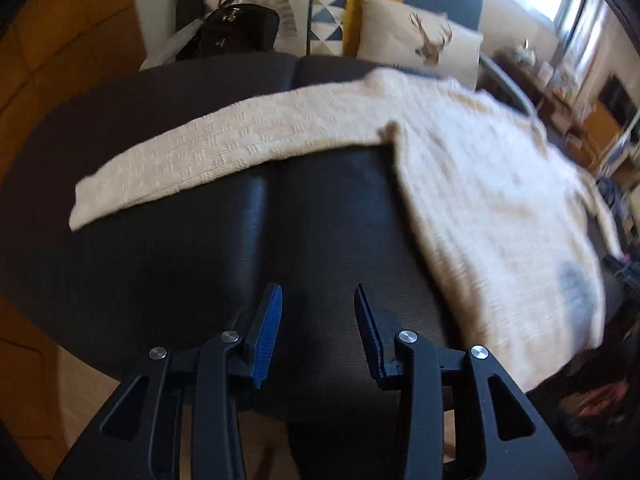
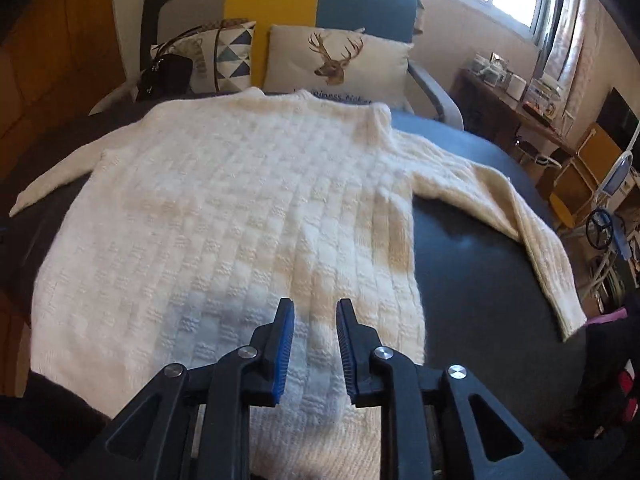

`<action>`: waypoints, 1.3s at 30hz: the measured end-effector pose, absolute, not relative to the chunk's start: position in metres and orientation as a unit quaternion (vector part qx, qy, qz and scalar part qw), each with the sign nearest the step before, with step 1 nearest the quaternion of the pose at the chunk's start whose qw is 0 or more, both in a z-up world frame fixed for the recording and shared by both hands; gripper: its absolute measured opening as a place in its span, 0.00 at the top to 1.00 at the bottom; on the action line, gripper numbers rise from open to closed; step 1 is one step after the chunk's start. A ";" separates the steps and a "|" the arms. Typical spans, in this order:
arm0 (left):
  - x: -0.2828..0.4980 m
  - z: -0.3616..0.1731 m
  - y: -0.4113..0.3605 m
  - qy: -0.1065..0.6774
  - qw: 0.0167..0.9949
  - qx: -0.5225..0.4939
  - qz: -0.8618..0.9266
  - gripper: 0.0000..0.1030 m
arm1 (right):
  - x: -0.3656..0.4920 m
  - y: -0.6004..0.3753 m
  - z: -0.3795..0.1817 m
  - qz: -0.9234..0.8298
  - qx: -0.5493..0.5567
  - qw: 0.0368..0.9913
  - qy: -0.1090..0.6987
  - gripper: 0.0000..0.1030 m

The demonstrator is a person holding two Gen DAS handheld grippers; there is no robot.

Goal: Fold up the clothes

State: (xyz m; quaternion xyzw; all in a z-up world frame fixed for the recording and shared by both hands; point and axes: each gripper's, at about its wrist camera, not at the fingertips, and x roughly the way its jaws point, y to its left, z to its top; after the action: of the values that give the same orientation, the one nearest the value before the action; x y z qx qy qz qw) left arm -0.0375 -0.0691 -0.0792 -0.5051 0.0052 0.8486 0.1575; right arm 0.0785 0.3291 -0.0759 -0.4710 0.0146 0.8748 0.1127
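Observation:
A cream knitted sweater (image 2: 240,208) lies spread flat on a dark sofa seat (image 2: 480,280), neck toward the cushions, both sleeves stretched out sideways. In the left wrist view its left sleeve (image 1: 224,152) runs across the dark seat (image 1: 200,272) and its body (image 1: 500,200) fills the right side. My left gripper (image 1: 318,294) hangs open above bare seat, in front of that sleeve, holding nothing. My right gripper (image 2: 314,308) hovers open over the sweater's lower body near the hem, jaws a little apart with no fabric pinched between them.
A deer cushion (image 2: 336,64), a triangle-pattern cushion (image 2: 228,56) and a black handbag (image 2: 164,76) rest against the sofa back. A cluttered wooden desk (image 2: 516,108) and folding chairs stand at the right. Wooden floor (image 1: 40,360) shows at the left.

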 end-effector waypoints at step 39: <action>-0.010 -0.056 0.128 0.101 0.205 -0.390 0.892 0.53 | 0.026 0.301 -0.056 0.881 -0.434 0.181 -0.039 0.78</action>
State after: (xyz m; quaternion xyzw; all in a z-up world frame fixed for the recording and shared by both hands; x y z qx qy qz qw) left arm -0.0096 0.1278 -0.0559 -0.3904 0.1006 0.8920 0.2045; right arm 0.0263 0.3013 -0.0560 -0.4343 -0.0386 0.8814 0.1814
